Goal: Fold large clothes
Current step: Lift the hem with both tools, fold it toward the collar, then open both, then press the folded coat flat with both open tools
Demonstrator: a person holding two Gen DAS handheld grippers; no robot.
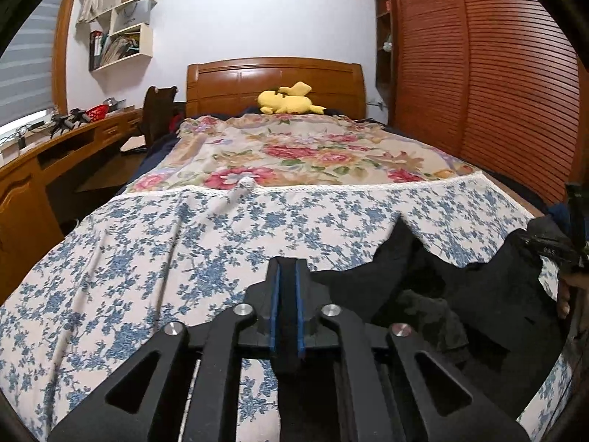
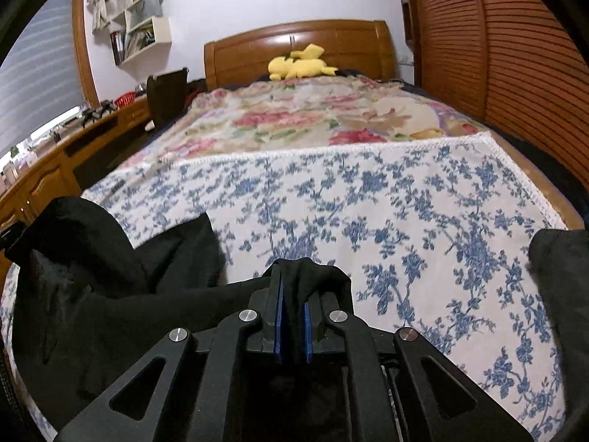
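The black garment (image 2: pixel 110 294) lies bunched on the blue-flowered sheet (image 2: pixel 368 221) that covers the foot end of the bed, the end farthest from the wooden headboard (image 2: pixel 294 44). In the right wrist view the right hand-held gripper (image 2: pixel 293 294) has its blue-padded fingers (image 2: pixel 278 316) drawn narrow with a fold of the black cloth pinched between them; the cloth rises over the fingertips and spreads away from that gripper in a heap of folds, on the side of the bed toward the long wooden surface (image 2: pixel 73 154) by the window. Another dark piece of cloth (image 2: pixel 559 276) shows at the edge of that view on the wardrobe side of the bed; whether it is part of the same garment cannot be told. In the left wrist view the left hand-held gripper (image 1: pixel 287 287) has its pads (image 1: pixel 274 305) close together with dark material between them, but it is not clear whether that is cloth in its grip. The garment (image 1: pixel 441 283) sits just beside it, toward the slatted wardrobe (image 1: pixel 497 73). Beyond the blue sheet, nearer the headboard, lies a red-and-pink floral cover (image 1: pixel 294 151), and a yellow plush toy (image 1: pixel 287 100) rests against the headboard.
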